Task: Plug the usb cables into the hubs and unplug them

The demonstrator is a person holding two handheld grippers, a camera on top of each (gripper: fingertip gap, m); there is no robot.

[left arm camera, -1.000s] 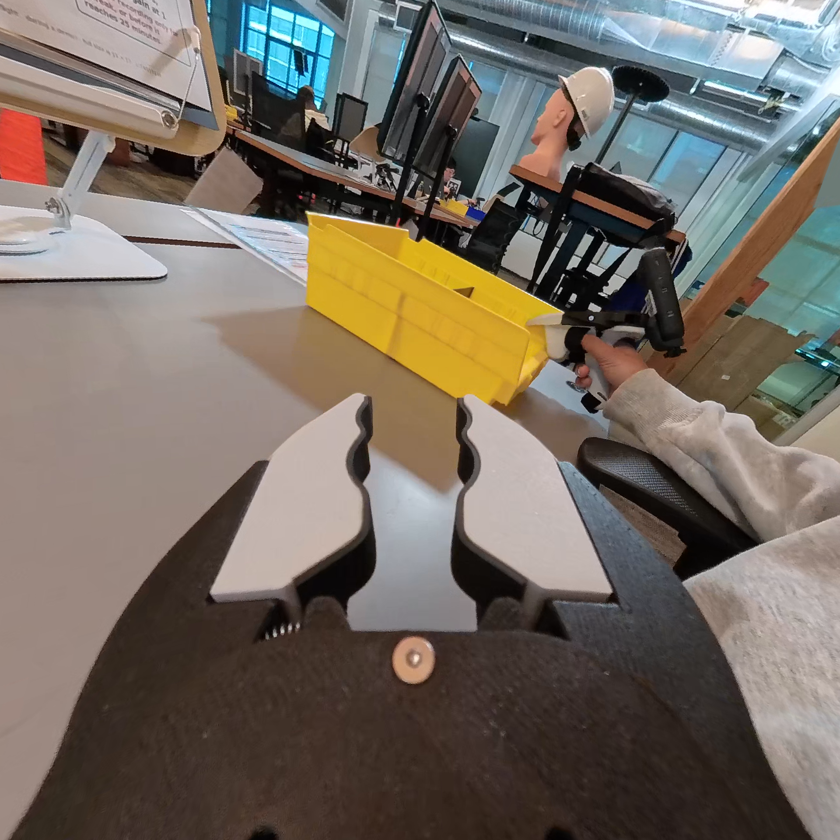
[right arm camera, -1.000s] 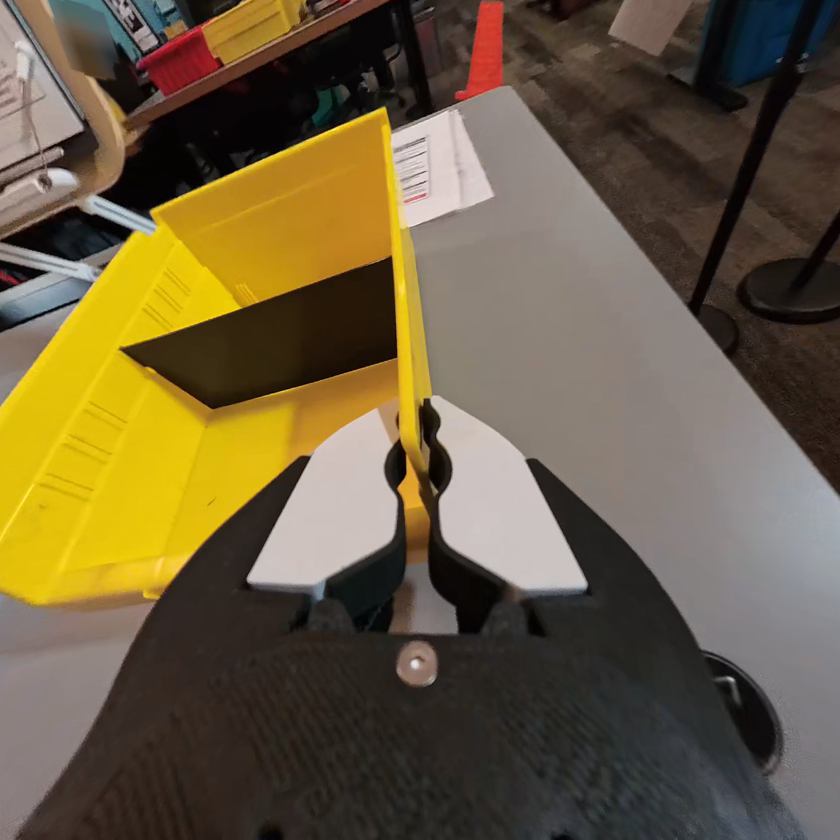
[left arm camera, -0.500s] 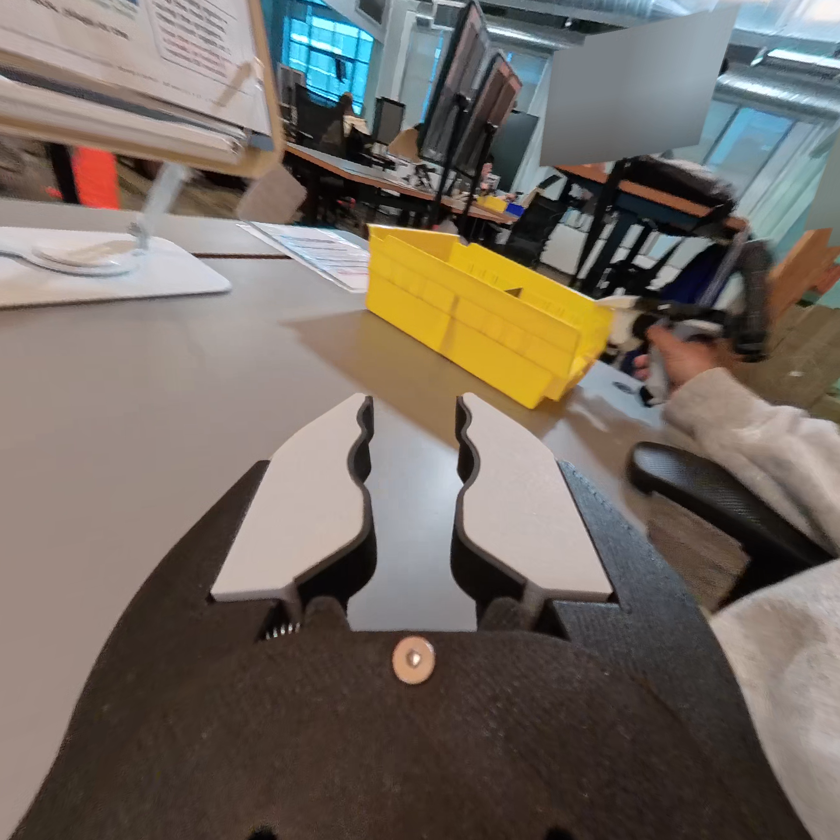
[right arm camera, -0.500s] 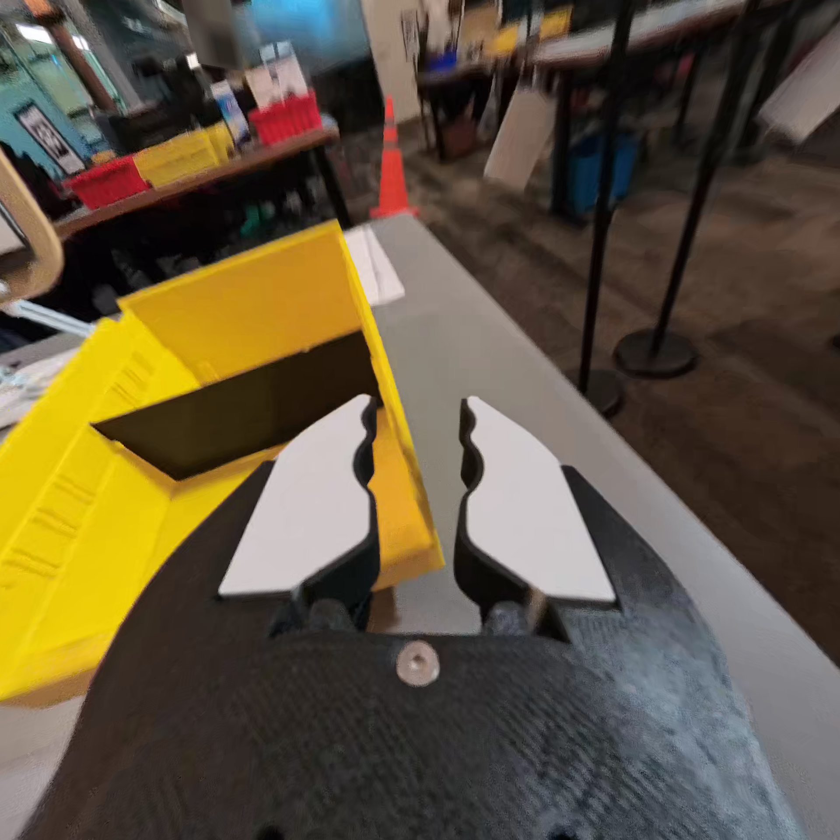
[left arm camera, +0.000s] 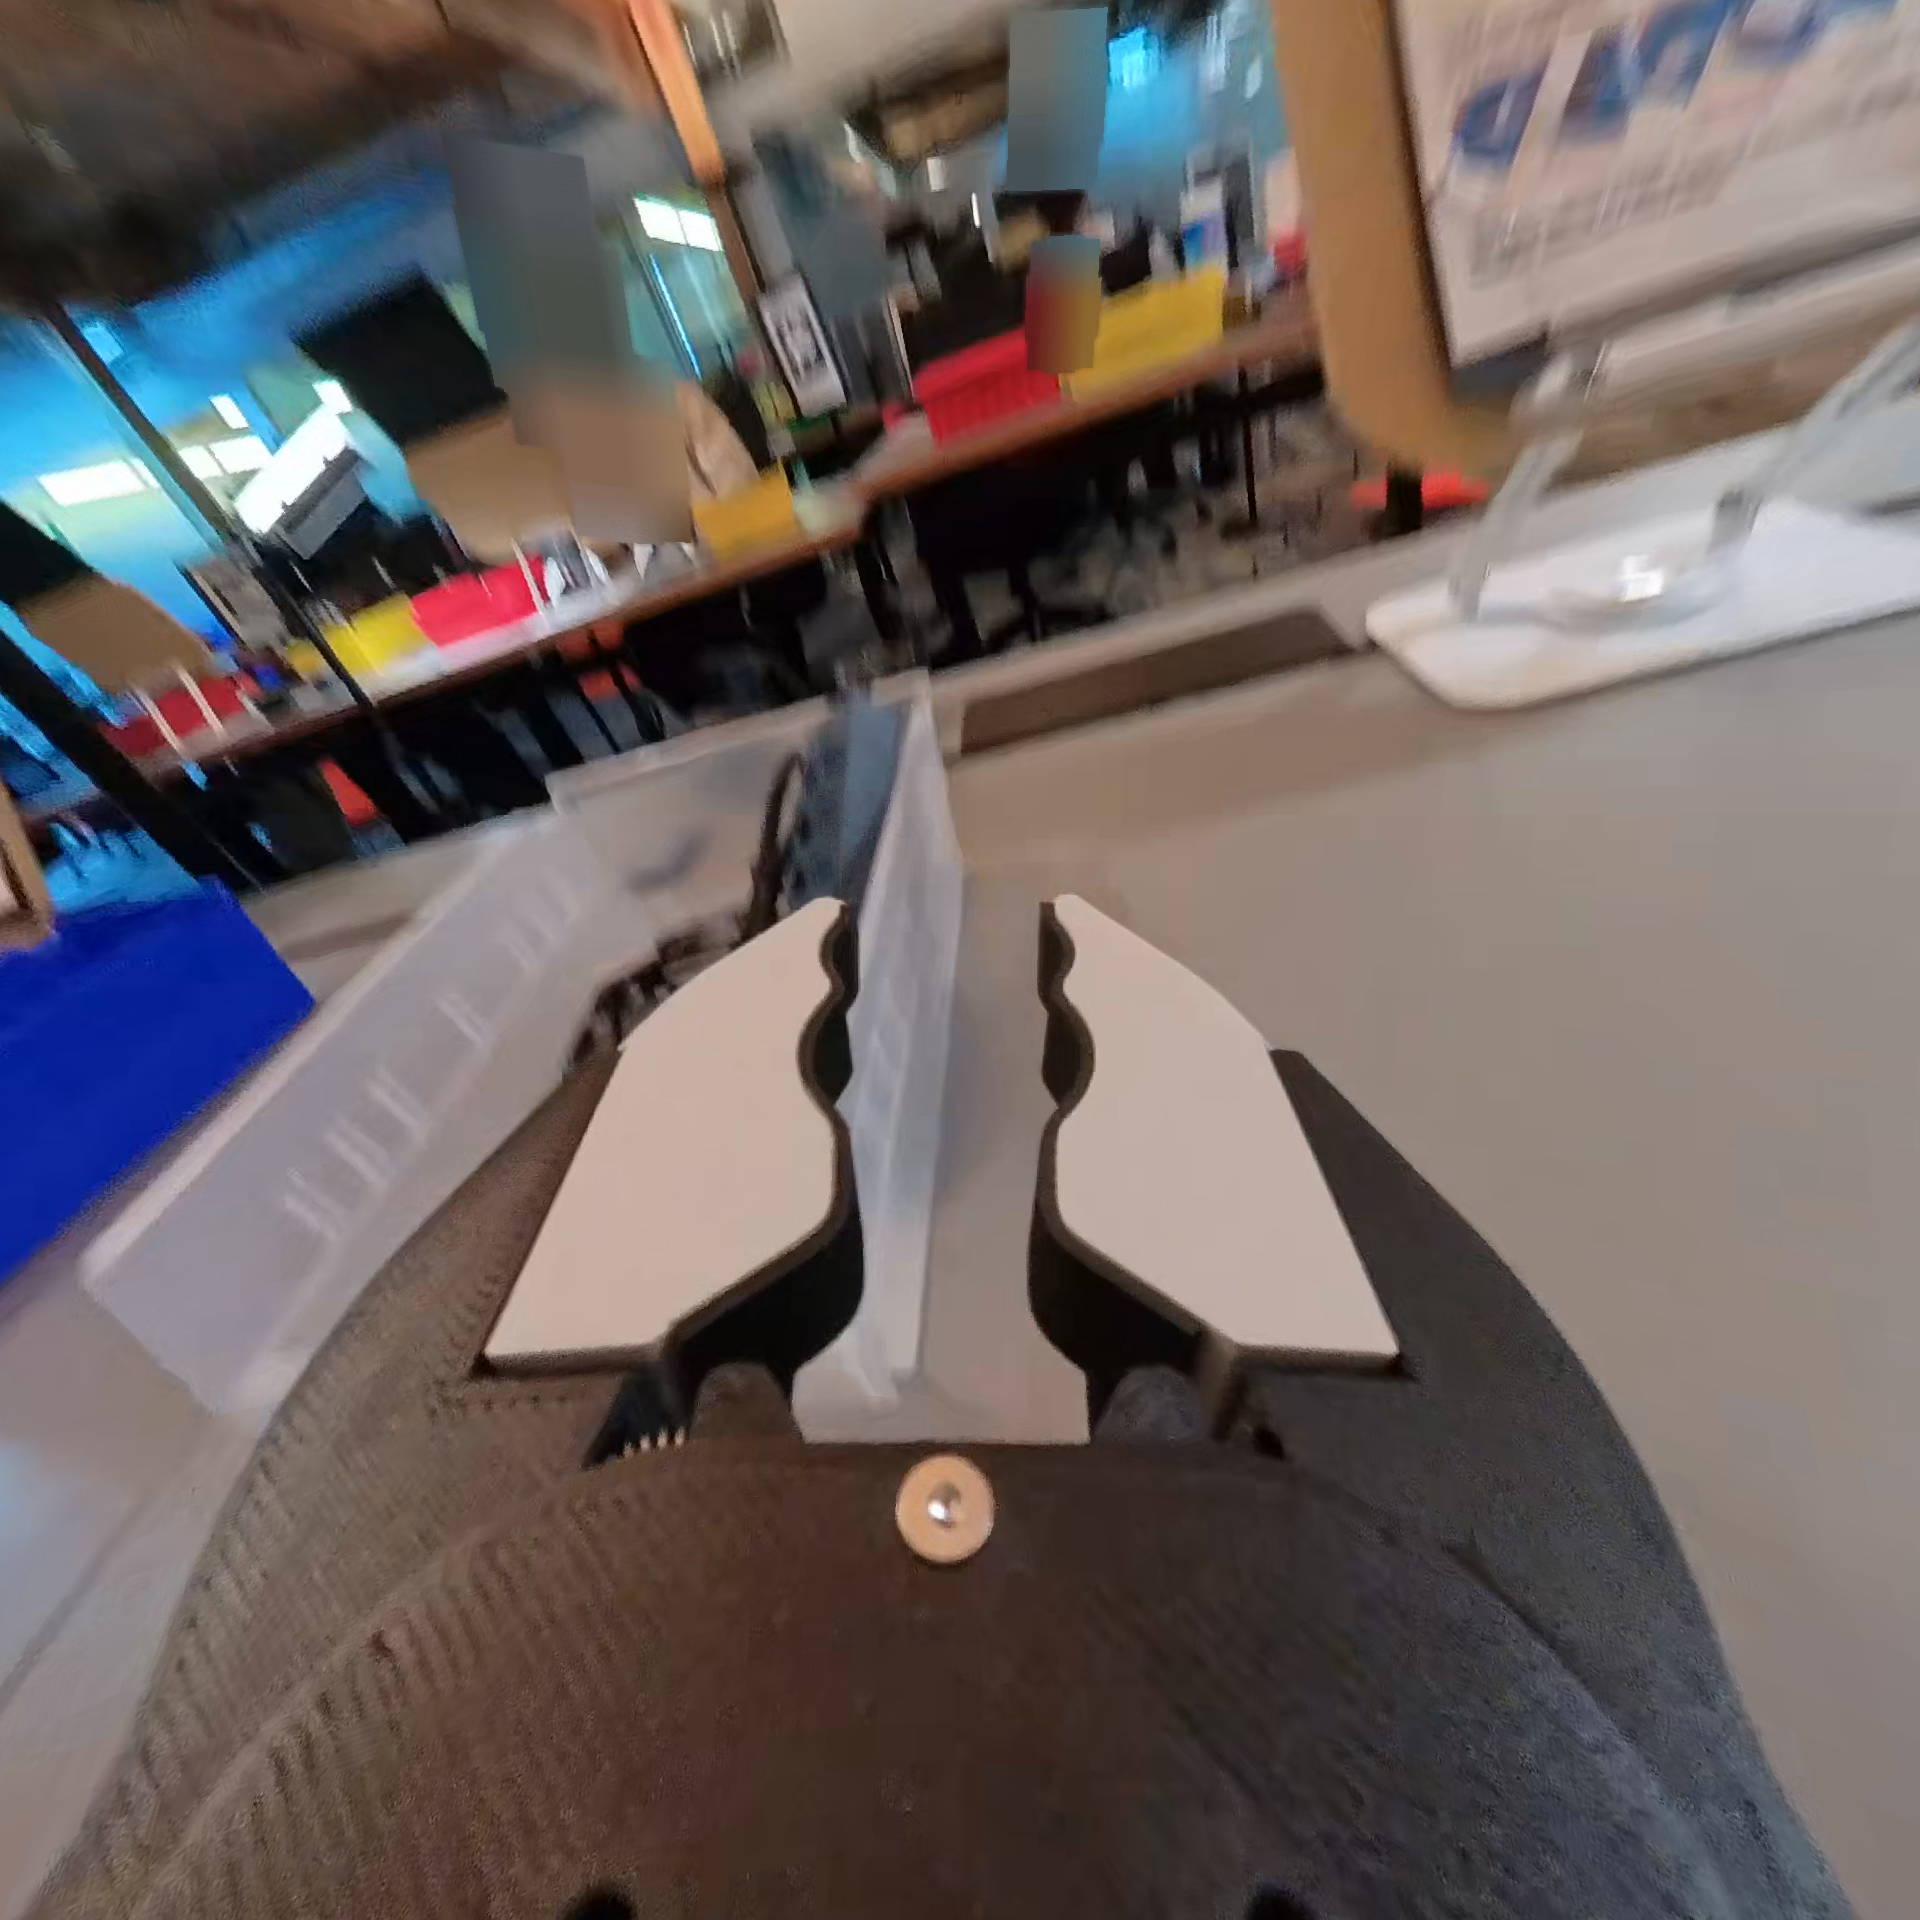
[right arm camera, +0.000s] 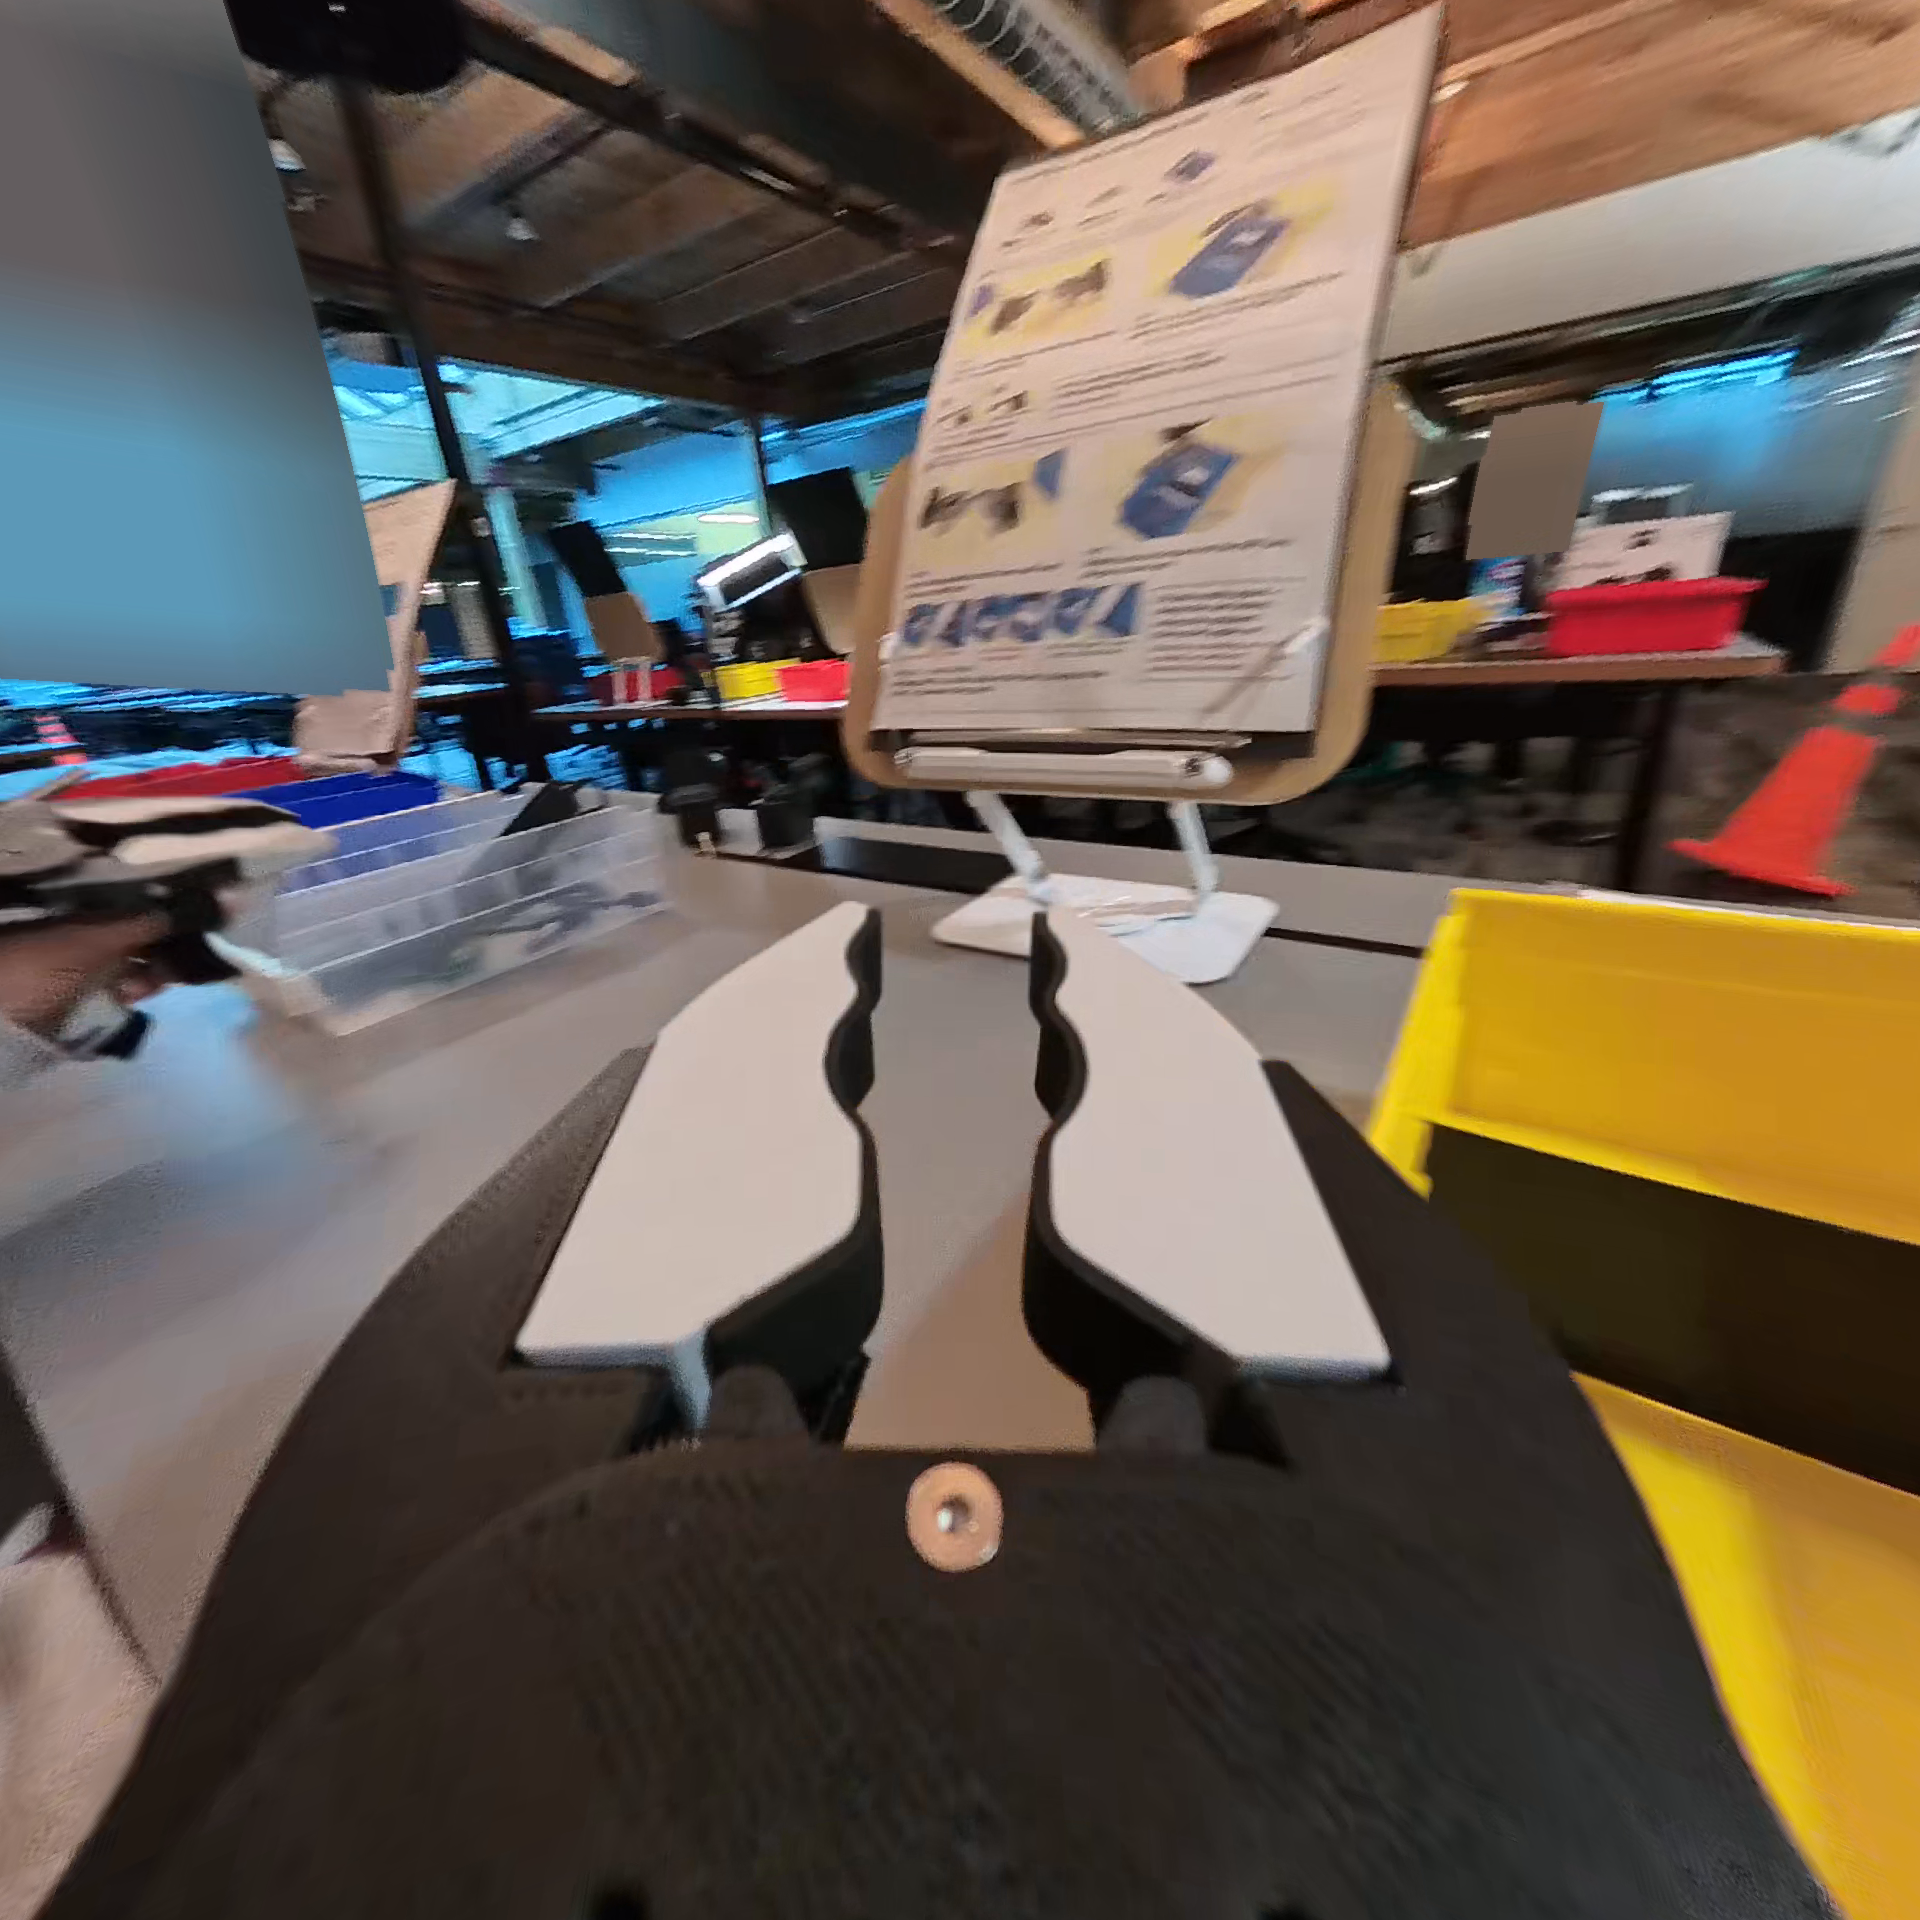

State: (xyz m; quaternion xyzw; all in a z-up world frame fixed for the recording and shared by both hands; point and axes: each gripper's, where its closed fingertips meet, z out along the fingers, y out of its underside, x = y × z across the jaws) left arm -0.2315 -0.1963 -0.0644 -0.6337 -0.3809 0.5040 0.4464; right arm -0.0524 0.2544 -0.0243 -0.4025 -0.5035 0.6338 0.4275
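Both jaws stand apart and grip nothing. From the left wrist view, the left gripper [left arm camera: 940, 935] straddles the right-hand wall of a clear bin [left arm camera: 902, 997]: that wall runs up the gap between the fingers, close against the left one, clear of the right one. Dark cables [left arm camera: 774, 862] (blurred, so plugs and hubs cannot be told apart) lie inside the bin, beyond the fingertips. A blue bin [left arm camera: 125, 1039] sits to its left.

From the right wrist view, the right gripper [right arm camera: 954, 930] hovers over bare grey table [right arm camera: 312, 1122]. A yellow bin [right arm camera: 1683, 1049] sits just to its right, a black divider [right arm camera: 1683, 1288] inside. Farther off stand the clear bin [right arm camera: 457, 894] at left, the left gripper [right arm camera: 177, 831] at its near end, and a sheet on a white stand [right arm camera: 1132, 416].
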